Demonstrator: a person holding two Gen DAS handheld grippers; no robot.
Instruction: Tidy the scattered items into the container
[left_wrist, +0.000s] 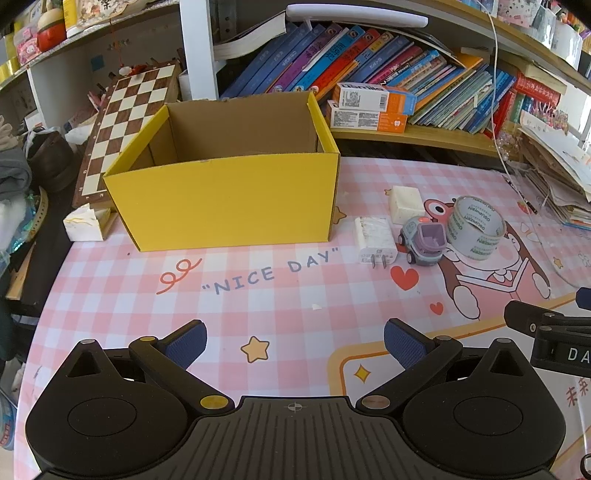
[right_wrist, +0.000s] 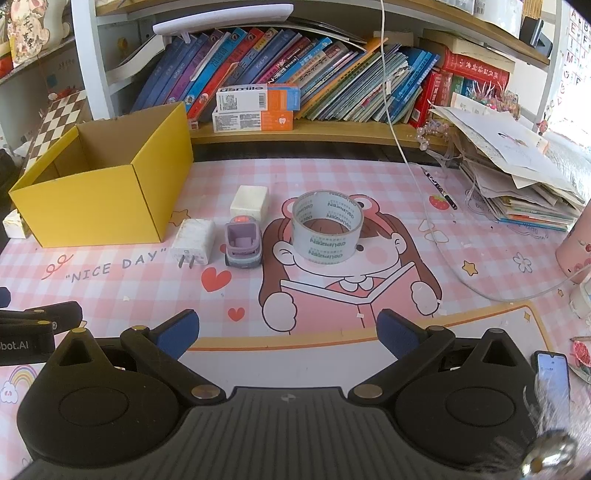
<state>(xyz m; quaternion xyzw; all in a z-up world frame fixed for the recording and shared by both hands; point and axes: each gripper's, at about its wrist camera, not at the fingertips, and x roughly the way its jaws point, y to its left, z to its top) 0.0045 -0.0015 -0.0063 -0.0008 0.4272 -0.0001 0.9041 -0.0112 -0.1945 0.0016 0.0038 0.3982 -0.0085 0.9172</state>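
On the counter (right_wrist: 110, 295), box (left_wrist: 221, 206) empty; charger (right_wrist: 194, 240), block (right_wrist: 249, 201), car (right_wrist: 243, 242), tape (right_wrist: 327, 230) remain; both tools (left_wrist: 293, 343) (right_wrist: 288, 334) gape, holding nothing.

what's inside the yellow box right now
Nothing shows inside the yellow cardboard box: only bare brown inner walls. Its front wall hides the floor in both views, so something flat could lie there. The charger, toy car and tape roll sit outside.
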